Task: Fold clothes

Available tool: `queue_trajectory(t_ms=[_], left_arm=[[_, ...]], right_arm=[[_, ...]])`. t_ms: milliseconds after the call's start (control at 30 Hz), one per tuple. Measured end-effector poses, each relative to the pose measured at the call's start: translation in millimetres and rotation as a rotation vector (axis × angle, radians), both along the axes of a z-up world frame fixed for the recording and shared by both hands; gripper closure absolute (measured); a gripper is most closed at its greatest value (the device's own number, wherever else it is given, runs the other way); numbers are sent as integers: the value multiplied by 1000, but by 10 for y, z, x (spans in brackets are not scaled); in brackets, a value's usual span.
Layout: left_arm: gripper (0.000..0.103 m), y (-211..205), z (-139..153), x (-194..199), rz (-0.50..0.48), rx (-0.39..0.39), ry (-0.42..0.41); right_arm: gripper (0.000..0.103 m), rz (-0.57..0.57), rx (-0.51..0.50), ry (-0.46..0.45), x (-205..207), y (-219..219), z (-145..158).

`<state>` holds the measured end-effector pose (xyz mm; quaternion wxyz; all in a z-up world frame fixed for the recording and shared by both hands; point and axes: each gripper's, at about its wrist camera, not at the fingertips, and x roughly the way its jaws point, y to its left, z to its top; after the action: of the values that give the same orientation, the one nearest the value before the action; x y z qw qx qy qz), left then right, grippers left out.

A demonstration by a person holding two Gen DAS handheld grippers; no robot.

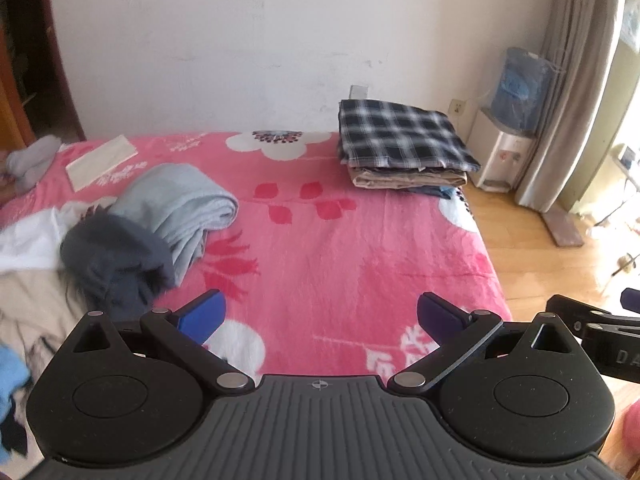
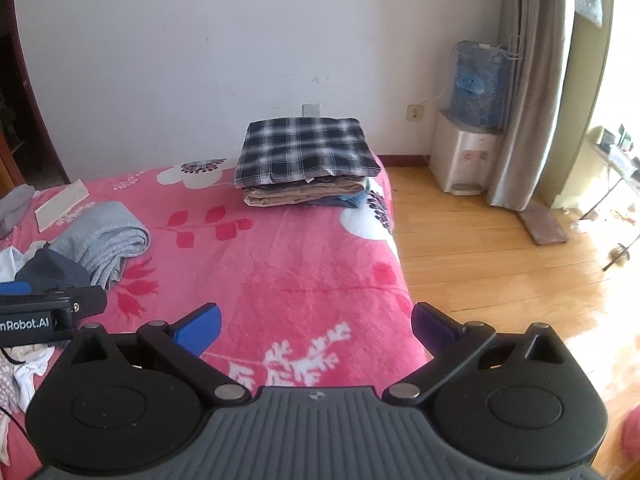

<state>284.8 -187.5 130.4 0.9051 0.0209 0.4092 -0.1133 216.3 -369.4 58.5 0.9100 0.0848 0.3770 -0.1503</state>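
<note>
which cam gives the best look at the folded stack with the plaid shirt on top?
Right wrist view: the folded stack sits near frame centre, its plaid top, tan layer and blue bottom layer all visible. Left wrist view shows the same stack further right, more skewed by the fisheye.

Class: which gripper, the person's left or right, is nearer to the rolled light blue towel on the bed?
Left. The left gripper hangs open close beside the light blue towel, which lies to its left; the right gripper, also open, is further right, near the bed's edge.
</note>
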Motion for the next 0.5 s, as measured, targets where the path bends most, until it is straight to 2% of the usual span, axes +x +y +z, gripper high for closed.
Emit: queue_trajectory(t_ms=[167, 333, 500], left_arm=[[0, 56, 27, -198, 27, -27, 16], [0, 27, 85, -322, 7, 2, -24], [0, 9, 150, -385, 8, 11, -45]], right_arm=[[0, -41, -21, 1, -145, 122, 73], [0, -57, -95, 6, -234, 276, 96], [0, -69, -107, 9, -289, 350, 87]])
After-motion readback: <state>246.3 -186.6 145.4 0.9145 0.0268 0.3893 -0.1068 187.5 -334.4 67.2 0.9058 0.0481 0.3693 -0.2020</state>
